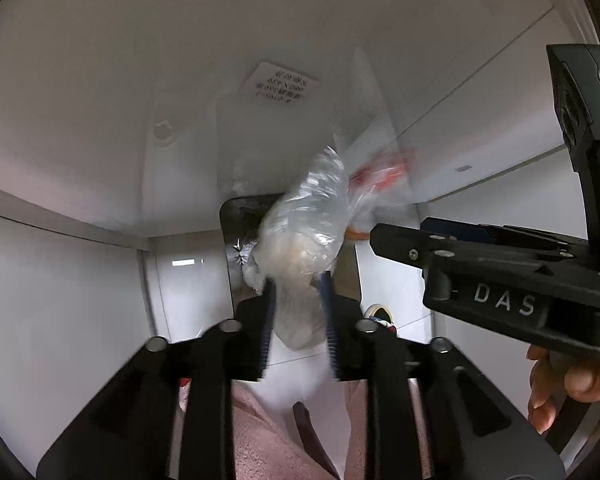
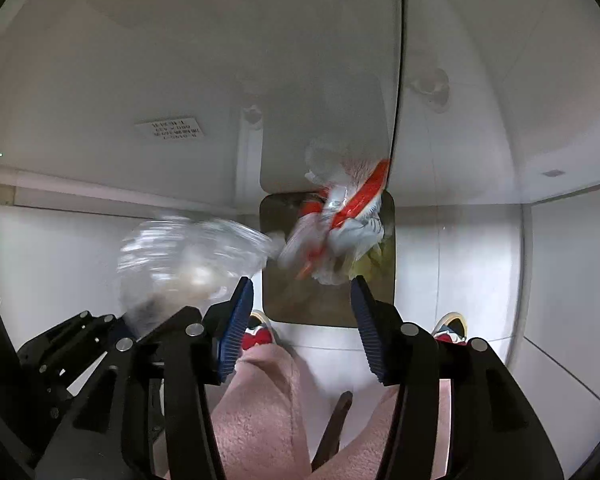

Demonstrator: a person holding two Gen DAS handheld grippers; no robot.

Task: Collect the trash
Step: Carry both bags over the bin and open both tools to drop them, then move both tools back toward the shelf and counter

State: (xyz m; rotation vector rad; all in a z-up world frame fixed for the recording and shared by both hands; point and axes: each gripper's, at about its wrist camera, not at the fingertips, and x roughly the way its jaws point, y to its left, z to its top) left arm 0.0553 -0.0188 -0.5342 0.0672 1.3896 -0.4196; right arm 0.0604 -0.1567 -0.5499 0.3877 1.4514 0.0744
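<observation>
Clear crinkled plastic fills the middle of our left wrist view: a bag (image 1: 300,236) with pale wadded stuff inside, blurred. Its lower end sits between the blue pads of our left gripper (image 1: 298,320), which stand narrow; we cannot tell whether the pads press on it. Beyond it lies the dark opening of a bin (image 1: 240,248) set low against white cabinet panels (image 1: 100,120), with a printed label (image 1: 281,83) farther up. Our right gripper (image 2: 302,328) stands wide with nothing between its pads. Just beyond it a red-and-white wrapper (image 2: 340,216), blurred, hangs over the bin mouth. Pink fleece (image 2: 260,400) and shoes (image 2: 260,332) show at the near edge. A hand (image 1: 568,380) holds the right gripper at the right.
</observation>
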